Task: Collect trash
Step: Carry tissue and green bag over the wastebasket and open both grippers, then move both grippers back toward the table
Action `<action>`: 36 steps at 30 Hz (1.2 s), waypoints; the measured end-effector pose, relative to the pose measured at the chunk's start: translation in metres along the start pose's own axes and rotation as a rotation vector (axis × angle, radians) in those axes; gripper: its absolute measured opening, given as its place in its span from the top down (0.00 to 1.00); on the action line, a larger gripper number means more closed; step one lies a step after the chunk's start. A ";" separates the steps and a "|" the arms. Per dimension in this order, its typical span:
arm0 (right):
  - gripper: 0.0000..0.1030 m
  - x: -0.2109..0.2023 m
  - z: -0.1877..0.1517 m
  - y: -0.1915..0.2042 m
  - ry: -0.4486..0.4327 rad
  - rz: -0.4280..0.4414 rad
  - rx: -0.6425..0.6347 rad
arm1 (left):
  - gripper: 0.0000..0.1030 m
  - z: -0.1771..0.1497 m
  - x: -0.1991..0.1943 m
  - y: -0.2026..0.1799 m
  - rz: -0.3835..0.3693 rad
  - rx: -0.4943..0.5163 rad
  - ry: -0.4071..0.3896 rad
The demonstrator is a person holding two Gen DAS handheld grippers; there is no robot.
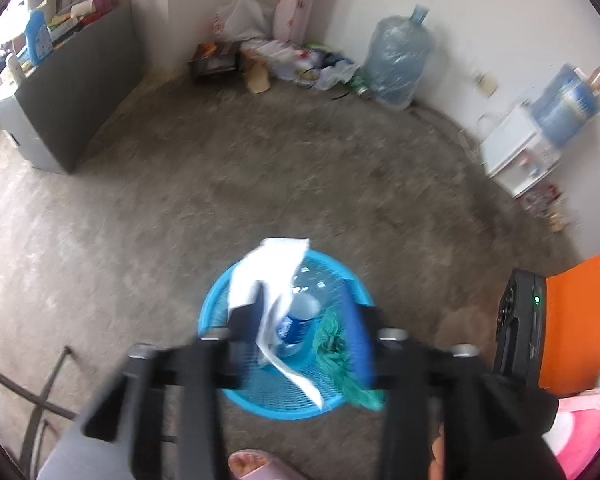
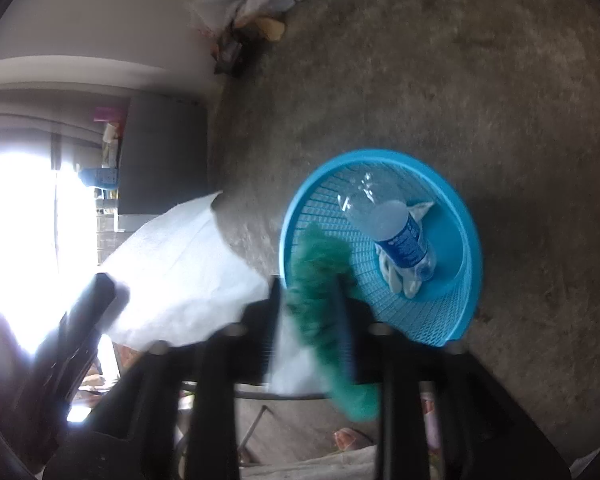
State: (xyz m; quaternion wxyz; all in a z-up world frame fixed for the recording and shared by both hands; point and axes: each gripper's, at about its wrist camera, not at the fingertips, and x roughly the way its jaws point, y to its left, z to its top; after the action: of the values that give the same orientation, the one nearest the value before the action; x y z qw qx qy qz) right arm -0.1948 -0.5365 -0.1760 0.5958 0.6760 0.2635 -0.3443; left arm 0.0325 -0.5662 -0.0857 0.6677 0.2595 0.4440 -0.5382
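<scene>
A blue mesh basket (image 1: 220, 300) stands on the concrete floor below both grippers; it also shows in the right wrist view (image 2: 466, 240). Inside lies a clear plastic bottle (image 2: 396, 232) with a blue label on white crumpled paper (image 2: 400, 280). My left gripper (image 1: 300, 324) is open, with a white tissue (image 1: 272, 268) hanging off its left finger over the basket. My right gripper (image 2: 312, 320) is shut on a green crumpled rag (image 2: 324, 280) at the basket's rim; the rag shows in the left wrist view (image 1: 332, 340) too. The tissue (image 2: 180, 268) spreads wide at the left in the right wrist view.
A grey cabinet (image 1: 72, 92) with bottles on top stands at the left. A big water jug (image 1: 400, 60) and a heap of bags and boxes (image 1: 284, 60) line the far wall. A white dispenser (image 1: 520, 152) is at the right. My foot (image 1: 252, 466) is near the basket.
</scene>
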 end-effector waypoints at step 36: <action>0.32 -0.119 -0.137 0.161 -0.078 0.182 -0.602 | 0.42 -0.127 -0.339 0.086 0.228 -0.089 -0.445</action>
State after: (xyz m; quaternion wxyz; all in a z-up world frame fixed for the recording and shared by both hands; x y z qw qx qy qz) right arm -0.1245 -0.4189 0.0245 0.8072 0.4762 0.2690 -0.2219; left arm 0.0656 -0.2711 0.1384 0.8162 0.1536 0.2771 -0.4831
